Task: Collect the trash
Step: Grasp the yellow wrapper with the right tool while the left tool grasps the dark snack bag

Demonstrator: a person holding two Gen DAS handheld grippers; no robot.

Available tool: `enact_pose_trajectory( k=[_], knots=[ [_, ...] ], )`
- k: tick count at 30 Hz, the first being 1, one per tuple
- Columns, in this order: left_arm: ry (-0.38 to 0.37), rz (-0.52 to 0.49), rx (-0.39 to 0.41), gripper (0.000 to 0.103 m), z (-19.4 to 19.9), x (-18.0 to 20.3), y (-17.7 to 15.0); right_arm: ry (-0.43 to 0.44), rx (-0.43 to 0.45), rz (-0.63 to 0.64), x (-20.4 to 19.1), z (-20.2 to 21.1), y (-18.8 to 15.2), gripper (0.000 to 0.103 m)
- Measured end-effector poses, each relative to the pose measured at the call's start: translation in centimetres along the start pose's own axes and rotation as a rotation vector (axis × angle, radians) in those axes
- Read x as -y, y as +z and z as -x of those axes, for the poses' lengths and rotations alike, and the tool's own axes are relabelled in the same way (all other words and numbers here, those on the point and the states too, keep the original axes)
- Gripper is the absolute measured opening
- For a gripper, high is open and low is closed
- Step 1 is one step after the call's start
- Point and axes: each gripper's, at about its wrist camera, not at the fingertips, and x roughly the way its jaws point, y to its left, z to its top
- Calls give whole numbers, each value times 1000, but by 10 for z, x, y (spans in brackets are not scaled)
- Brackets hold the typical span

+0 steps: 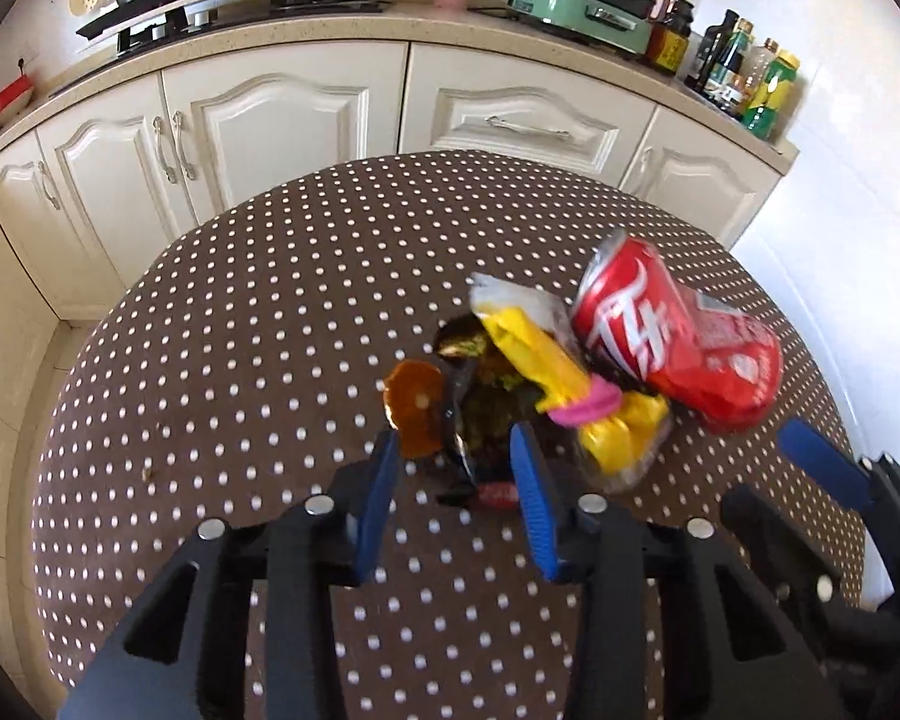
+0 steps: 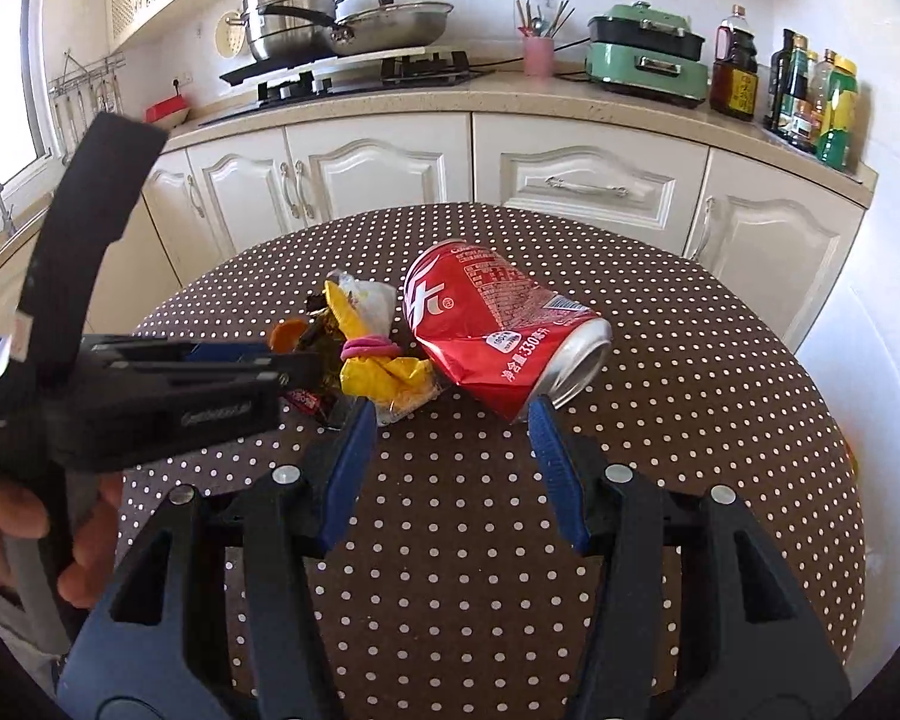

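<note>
While left gripper [image 1: 455, 435] and right gripper [image 2: 450, 405] fingers gape apart, littered dotted table [image 1: 240, 330] before cream cabinets [image 1: 282, 120].

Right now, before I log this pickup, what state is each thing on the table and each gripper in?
Red can: crushed, lying on its side, not gripped.
Yellow wrapper: crumpled, bound by a pink band, lying beside the can.
Dark wrapper: crumpled, between the left gripper's tips.
Left gripper: partly open, whether it pinches is unclear.
Right gripper: open, empty, just short of the can.
</note>
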Motion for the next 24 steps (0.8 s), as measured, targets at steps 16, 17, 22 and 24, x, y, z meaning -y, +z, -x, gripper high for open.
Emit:
enact_pose_trajectory(
  k=[16,17,22,24],
  knots=[
    [-16,-37,7,29,8,6,2,-2,-41,27,-7,-16,1,55],
    [-14,-39,6,29,6,8,3,-4,-41,29,-7,-16,1,55],
    [-16,-43,-10,19,-5,12,7,-10,-45,18,-7,-17,0,55],
    [-28,-34,-6,18,-6,9,8,-13,-47,19,-8,-17,-1,55]
  ],
)
